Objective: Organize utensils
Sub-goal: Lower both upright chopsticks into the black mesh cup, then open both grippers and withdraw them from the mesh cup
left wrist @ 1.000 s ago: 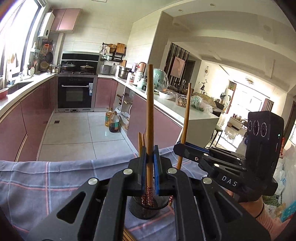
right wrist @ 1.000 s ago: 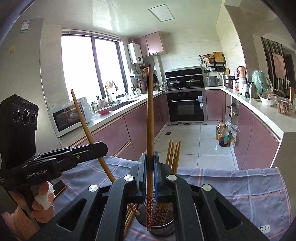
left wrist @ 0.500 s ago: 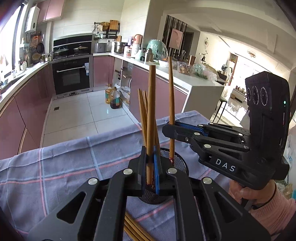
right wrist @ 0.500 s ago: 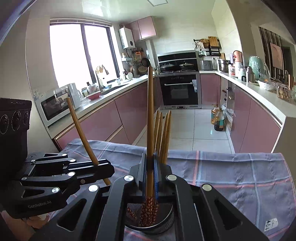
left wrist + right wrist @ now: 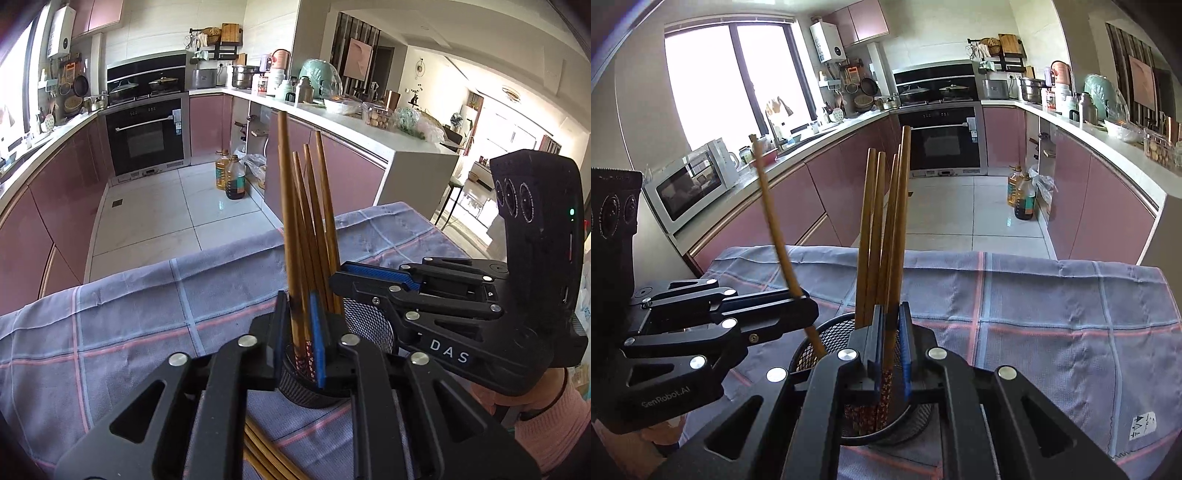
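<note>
A black mesh holder (image 5: 365, 325) (image 5: 827, 339) stands on the checked cloth with several brown chopsticks upright in it. My left gripper (image 5: 299, 306) (image 5: 809, 306) sits right over the holder and its jaws are opening. Its chopstick (image 5: 286, 206) (image 5: 775, 236) stands loose between the pads, lower end in the holder, leaning in the right wrist view. My right gripper (image 5: 891, 317) (image 5: 338, 275) hovers over the holder's other side. It still pinches a chopstick (image 5: 901, 206) whose patterned end is down in the holder, while its jaws just start opening.
Several loose chopsticks (image 5: 266, 454) lie on the cloth (image 5: 1052, 314) under my left gripper. The far edge of the table drops to the kitchen floor. A hand in a pink sleeve (image 5: 546, 428) holds the right gripper. A white label (image 5: 1143, 424) is on the cloth's right corner.
Both grippers came down and tipped forward, sinking their chopsticks into the holder. The left jaws have parted from their chopstick; the right jaws look barely wider.
</note>
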A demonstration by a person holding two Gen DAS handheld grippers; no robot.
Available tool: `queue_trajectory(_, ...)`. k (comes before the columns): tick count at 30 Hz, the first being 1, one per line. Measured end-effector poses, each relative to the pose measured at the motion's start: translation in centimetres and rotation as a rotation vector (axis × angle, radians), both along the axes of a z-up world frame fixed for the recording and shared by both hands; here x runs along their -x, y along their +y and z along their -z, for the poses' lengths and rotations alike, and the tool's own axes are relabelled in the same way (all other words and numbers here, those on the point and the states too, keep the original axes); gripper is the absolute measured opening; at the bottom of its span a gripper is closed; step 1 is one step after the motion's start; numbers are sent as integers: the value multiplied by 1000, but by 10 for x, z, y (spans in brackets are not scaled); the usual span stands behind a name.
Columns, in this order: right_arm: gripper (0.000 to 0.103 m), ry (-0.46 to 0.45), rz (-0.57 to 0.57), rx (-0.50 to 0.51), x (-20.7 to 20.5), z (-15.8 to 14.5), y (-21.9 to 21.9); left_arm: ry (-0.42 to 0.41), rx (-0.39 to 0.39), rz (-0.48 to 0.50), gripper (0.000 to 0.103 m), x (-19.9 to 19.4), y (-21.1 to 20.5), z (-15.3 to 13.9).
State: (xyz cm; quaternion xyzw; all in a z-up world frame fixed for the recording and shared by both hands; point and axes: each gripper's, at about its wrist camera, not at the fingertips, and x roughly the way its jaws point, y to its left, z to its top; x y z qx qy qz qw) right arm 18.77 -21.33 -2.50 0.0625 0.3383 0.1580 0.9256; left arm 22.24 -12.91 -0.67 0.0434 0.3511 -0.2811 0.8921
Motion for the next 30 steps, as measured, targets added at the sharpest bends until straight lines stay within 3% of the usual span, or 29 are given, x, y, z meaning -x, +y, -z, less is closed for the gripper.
queue_trajectory(3, 16, -12, 8, -8, 3, -3, -3, -1, 12, -12, 19, 2, 4, 2)
queue_trajectory(10, 18, -56, -8, -15, 20, -10, -2, -56, 52, -67, 21, 23, 30, -4)
queue_trajectory(19, 28, -133, -142, -20, 74, -23, 19, -127, 87, -141, 31, 71, 76, -9)
queue_trajectory(30, 29, 71, -230, -9, 89, 48, 57, 56, 53, -188, 32, 100, 99, 68)
